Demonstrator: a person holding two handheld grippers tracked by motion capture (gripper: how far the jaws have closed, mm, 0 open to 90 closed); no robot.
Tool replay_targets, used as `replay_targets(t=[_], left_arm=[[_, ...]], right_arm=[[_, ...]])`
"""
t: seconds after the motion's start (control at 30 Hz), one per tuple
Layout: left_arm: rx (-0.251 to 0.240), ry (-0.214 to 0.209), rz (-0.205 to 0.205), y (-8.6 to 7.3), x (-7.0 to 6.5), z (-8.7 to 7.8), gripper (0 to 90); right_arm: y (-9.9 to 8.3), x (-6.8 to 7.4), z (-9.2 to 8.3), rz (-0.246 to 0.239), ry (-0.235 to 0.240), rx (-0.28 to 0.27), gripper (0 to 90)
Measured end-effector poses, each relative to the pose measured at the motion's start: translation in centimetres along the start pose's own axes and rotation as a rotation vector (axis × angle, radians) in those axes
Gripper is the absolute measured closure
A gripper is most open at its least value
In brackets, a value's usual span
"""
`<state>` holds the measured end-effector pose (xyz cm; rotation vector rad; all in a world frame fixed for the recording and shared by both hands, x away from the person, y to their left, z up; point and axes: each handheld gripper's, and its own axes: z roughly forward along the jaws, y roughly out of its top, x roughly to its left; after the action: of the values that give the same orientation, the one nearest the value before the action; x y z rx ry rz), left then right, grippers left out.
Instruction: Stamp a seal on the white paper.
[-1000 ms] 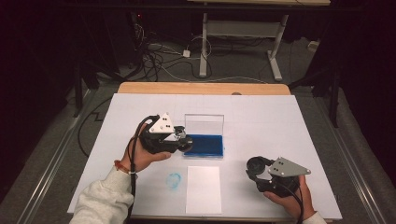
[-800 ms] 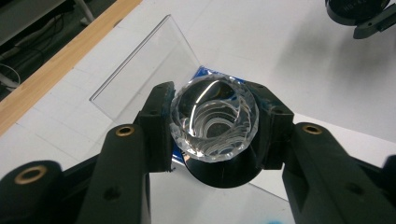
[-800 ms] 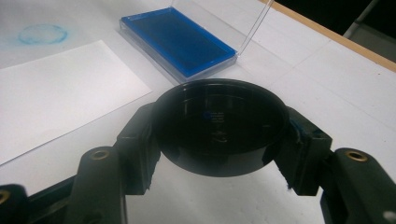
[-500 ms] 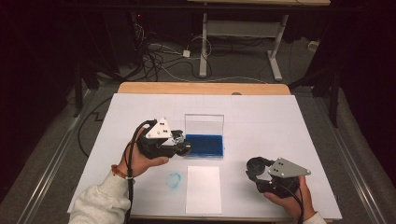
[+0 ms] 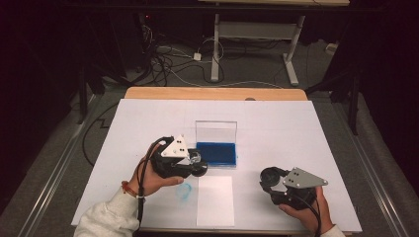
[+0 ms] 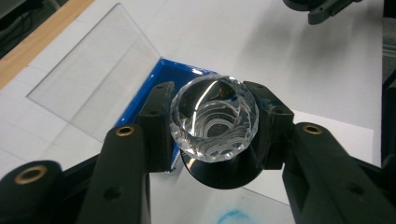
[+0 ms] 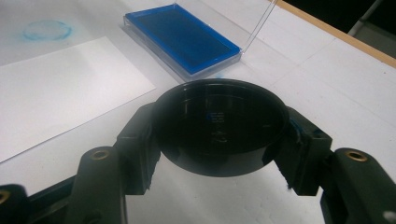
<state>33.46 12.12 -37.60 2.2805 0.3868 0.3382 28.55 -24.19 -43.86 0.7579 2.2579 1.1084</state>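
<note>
Left claw (image 5: 193,165) is clamped on a clear faceted stamp (image 6: 214,119) with a black base, gripped at its sides by both jaws. In the high view it sits just left of the blue ink pad (image 5: 216,153), close over the worktop (image 5: 276,128). The pad's clear lid (image 5: 216,131) stands open at the far edge. Right claw (image 5: 271,178) is closed around a round black cap (image 7: 219,133), held near the right side of the worktop, well apart from the pad. A white card (image 5: 215,200) lies near the person, just below the pad. A faint blue ring smudge (image 5: 184,191) sits on the worktop left of the card.

Judgement: the stamp looks ready to go to the card for a print, or back to the pad for ink.

Risks:
- Stamp is smooth, round and faceted, so it could twist or slip in the jaws if pressed off-centre, which would give a smeared or partial print.
- Card lies loose; a sideways drag on contact would slide it, and the print could land half on the worktop, like the existing smudge.
- Left claw is just beside the pad tray; a careless sweep could knock the tray or shut the lid.
- Inked face may brush the worktop on the way over.
- Cap in the right claw is held by its rim and could pop out if the grip eases.
</note>
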Motion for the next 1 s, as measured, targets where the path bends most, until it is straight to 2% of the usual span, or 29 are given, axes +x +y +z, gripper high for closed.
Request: replay_targets(t=[0.37, 0.67, 1.0], left_arm=[[0.042, -0.064, 0.037, 0.3, -1.8, 1.8, 54.9], [0.068, -0.093, 0.073, 0.4, -3.1, 3.0, 54.9], [0.094, -0.136, 0.088, 0.2, -4.2, 4.1, 54.9]], right_arm=[[0.0, 0.0, 0.1, -0.006, 0.006, 0.006, 38.6], [-0.1, 0.1, 0.1, -0.007, 0.009, 0.009, 38.6], [-0.1, 0.1, 0.2, -0.008, 0.01, 0.016, 38.6]])
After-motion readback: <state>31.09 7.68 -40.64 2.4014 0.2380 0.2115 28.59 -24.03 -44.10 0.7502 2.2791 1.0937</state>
